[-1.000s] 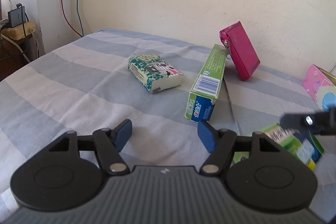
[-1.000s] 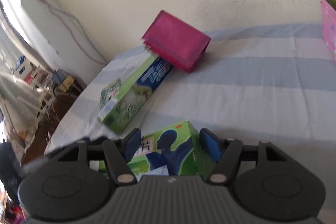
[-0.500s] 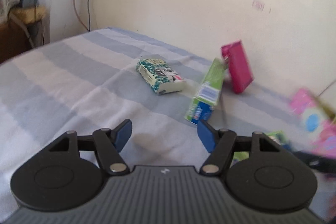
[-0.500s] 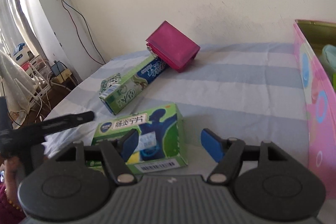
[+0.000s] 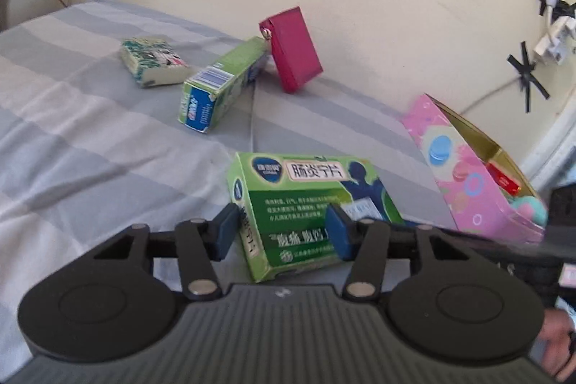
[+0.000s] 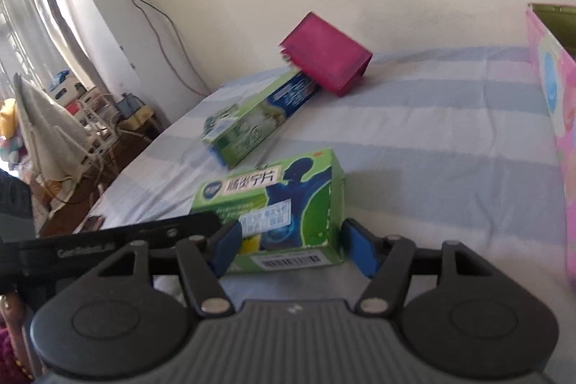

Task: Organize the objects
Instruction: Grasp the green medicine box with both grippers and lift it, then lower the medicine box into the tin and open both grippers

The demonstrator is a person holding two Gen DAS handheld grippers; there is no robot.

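**Both grippers close in on the green medicine box**

Since a second ago the left gripper [image 5: 282, 233] has swung from the patterned packet [image 5: 153, 60] to the green medicine box [image 5: 309, 204], its jaws just closing; the pads flank one corner, though whether they press cannot be told. The right gripper [image 6: 293, 249] straddles the box's barcode end, jaws narrowing, a slight gap showing by the right pad. The box lies flat on the striped bedsheet [image 5: 90, 139]. Behind it lies a toothpaste carton [image 5: 219, 85], with a magenta case [image 5: 293, 53] leaning on its far end. The open pink box [image 5: 464, 168] stands to the right.
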